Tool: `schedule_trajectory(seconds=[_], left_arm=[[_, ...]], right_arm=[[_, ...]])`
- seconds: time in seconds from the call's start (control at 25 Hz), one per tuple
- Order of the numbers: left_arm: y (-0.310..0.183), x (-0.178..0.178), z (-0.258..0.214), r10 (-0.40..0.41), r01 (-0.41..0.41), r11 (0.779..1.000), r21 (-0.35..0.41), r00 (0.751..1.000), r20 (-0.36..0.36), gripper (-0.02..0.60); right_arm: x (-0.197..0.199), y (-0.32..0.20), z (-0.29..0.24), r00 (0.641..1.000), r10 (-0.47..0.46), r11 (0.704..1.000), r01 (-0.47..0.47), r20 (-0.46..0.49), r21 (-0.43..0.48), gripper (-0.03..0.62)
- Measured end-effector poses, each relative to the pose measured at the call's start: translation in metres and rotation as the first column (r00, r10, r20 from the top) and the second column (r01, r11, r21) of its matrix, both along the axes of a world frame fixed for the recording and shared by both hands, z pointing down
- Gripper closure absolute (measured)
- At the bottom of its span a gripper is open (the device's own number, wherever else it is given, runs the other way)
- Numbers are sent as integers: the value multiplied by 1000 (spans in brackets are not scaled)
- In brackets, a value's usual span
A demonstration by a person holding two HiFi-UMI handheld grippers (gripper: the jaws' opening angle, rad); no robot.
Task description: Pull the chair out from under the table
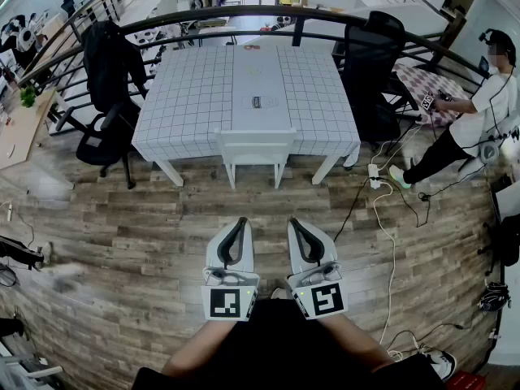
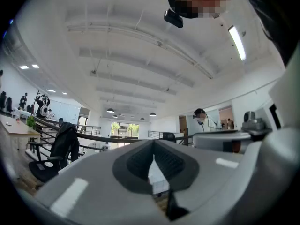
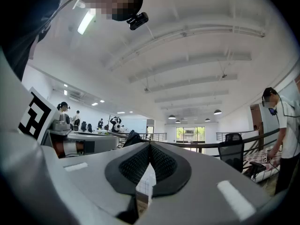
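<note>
Standing back from the table (image 1: 187, 96), a person holds the left gripper (image 1: 240, 222) and right gripper (image 1: 295, 223) level, both with jaws closed and empty; the white chair (image 1: 255, 147), at 12 o'clock, sits tucked under the table's near edge, well apart from both.

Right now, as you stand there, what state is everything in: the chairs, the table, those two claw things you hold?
White chair: tucked under the table, untouched.
Table: covered with a checked cloth.
Left gripper: shut, empty, short of the chair.
Right gripper: shut, empty, beside the left one.
Left office chair: dark jacket hung over its back.
Right office chair: unoccupied, at the table's side.
</note>
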State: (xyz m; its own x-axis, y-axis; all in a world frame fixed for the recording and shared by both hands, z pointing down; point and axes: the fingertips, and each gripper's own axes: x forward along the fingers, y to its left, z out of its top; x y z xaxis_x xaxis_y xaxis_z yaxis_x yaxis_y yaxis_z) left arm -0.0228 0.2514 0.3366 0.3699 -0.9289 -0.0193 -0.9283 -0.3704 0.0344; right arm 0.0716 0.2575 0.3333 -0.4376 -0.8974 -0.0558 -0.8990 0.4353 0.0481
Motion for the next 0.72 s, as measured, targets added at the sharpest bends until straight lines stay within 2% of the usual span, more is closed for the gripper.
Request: schedule_trajectory(seconds=[0.28, 0.48, 0.6, 0.72], left_arm=[[10, 19, 8, 3, -3, 1000, 8, 1000, 9, 572], [18, 29, 3, -22, 21, 999, 46, 999, 29, 572], [26, 35, 3, -30, 29, 999, 37, 999, 25, 572], [31, 37, 1, -51, 50, 997, 62, 999, 17, 572]], right_arm=[[18, 7, 2, 1000, -9, 1000, 9, 17, -2, 599], [36, 17, 4, 1000, -9, 1000, 9, 24, -17, 599], [44, 24, 4, 999, -16, 1000, 16, 29, -13, 599], [53, 32, 8, 999, -31, 999, 31, 26, -11, 599]])
